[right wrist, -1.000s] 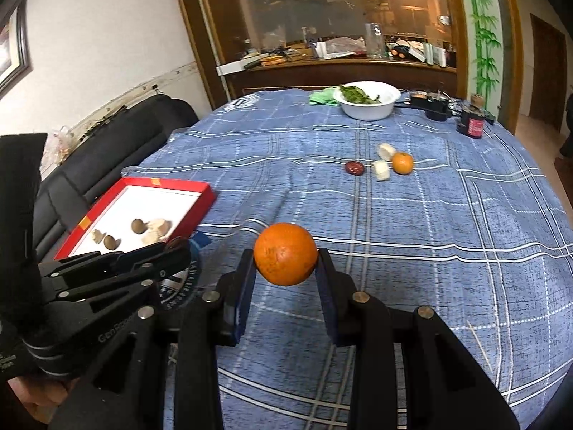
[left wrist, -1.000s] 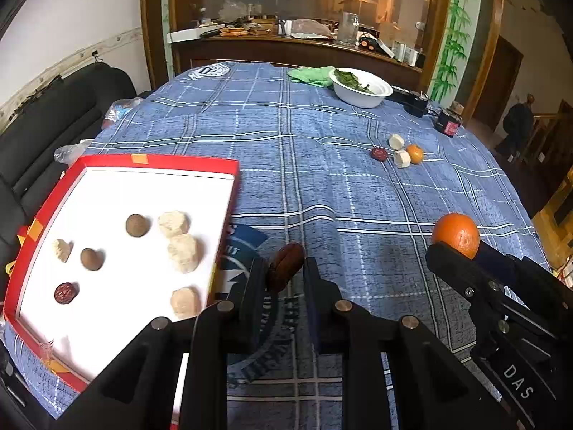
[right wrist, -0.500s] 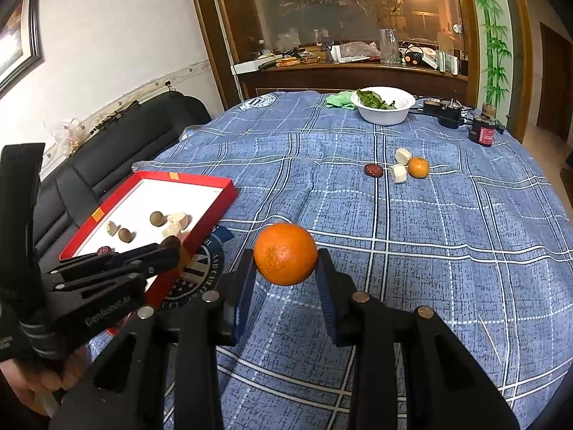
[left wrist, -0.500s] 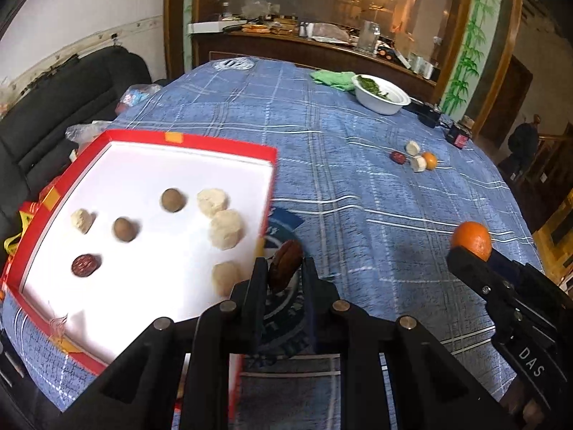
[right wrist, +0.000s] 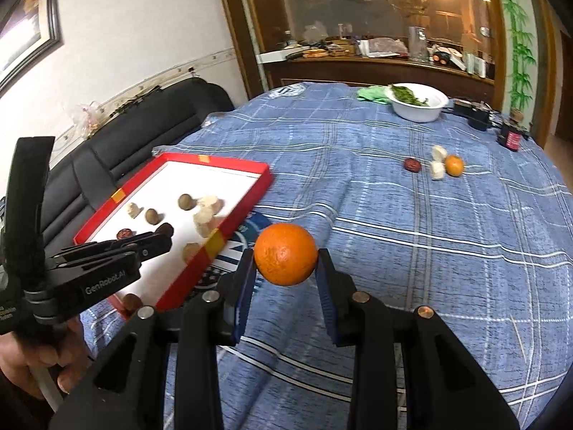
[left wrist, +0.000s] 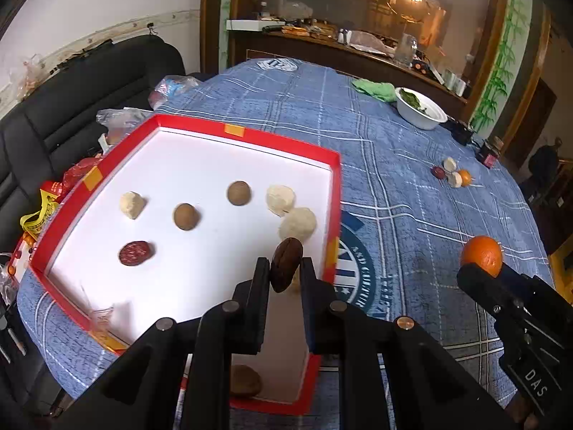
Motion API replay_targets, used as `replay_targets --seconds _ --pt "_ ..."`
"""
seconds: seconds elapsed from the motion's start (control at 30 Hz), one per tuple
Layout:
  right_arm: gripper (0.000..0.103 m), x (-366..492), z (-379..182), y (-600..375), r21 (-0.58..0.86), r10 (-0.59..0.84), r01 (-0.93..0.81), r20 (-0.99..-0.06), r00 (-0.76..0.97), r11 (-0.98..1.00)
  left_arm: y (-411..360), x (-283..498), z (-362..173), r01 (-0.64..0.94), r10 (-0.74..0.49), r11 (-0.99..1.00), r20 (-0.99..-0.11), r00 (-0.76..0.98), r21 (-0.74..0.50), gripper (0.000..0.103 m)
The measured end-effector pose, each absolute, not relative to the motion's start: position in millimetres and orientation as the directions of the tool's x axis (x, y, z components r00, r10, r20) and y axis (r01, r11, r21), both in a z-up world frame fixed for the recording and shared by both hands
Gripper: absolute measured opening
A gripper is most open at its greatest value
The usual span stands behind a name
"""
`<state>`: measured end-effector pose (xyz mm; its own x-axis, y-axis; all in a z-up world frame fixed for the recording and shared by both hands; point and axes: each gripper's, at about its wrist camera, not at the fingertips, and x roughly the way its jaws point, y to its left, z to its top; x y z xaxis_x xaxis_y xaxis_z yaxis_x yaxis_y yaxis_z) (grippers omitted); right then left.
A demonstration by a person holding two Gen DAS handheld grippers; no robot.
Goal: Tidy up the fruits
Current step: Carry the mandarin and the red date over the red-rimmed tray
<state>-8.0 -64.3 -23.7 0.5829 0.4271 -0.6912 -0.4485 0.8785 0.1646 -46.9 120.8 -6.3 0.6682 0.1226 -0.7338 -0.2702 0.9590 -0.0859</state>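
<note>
My left gripper [left wrist: 285,268] is shut on a brown date [left wrist: 285,263] and holds it above the right side of the red-rimmed white tray [left wrist: 247,134]. The tray holds several small fruits, among them a red date [left wrist: 134,253] and pale lumps [left wrist: 297,223]. My right gripper [right wrist: 285,261] is shut on an orange [right wrist: 285,253] above the blue cloth, right of the tray [right wrist: 229,168]. The orange also shows in the left wrist view [left wrist: 481,255]. The left gripper shows in the right wrist view [right wrist: 157,242].
A cluster of a red date [right wrist: 412,164], white pieces [right wrist: 437,170] and a small orange [right wrist: 454,165] lies far right on the blue checked tablecloth [right wrist: 429,251]. A white bowl of greens [right wrist: 419,102] stands at the back. A black sofa [left wrist: 53,114] lies left of the table.
My left gripper has moved left with the brown date, from over the cloth to over the tray. My right gripper has followed towards the tray with the orange.
</note>
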Motion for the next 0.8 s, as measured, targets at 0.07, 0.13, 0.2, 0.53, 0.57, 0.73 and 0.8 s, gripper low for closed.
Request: replay_targets --seconds 0.07,0.13,0.2,0.53,0.57,0.73,0.8 --pt "0.036 -9 -23 -57 0.164 0.437 -0.463 -0.69 0.577 0.871 125 -48 -5 -0.281 0.129 0.956 -0.732 0.669 -0.088 0.015" --pt "0.036 -9 -22 -49 0.162 0.446 -0.479 -0.689 0.571 0.863 129 -49 -5 -0.288 0.134 0.954 -0.731 0.669 -0.089 0.015" --pt "0.036 -9 -21 -43 0.162 0.454 -0.49 -0.688 0.566 0.857 134 -51 -5 -0.298 0.14 0.95 -0.73 0.669 -0.09 0.014" --pt "0.036 -13 -21 -11 0.171 0.499 -0.551 -0.688 0.527 0.817 165 -57 -7 -0.366 0.184 0.926 -0.734 0.654 -0.094 0.014" --pt "0.036 -13 -20 -9 0.172 0.504 -0.556 -0.687 0.524 0.813 169 -57 -8 -0.375 0.19 0.922 -0.736 0.65 -0.093 0.014" --pt "0.036 -15 -22 13 0.179 0.532 -0.594 -0.687 0.495 0.784 187 -57 -8 -0.417 0.223 0.905 -0.739 0.636 -0.086 0.014" --pt "0.036 -15 -23 21 0.181 0.54 -0.606 -0.688 0.485 0.775 192 -56 -8 -0.425 0.233 0.902 -0.739 0.633 -0.08 0.013"
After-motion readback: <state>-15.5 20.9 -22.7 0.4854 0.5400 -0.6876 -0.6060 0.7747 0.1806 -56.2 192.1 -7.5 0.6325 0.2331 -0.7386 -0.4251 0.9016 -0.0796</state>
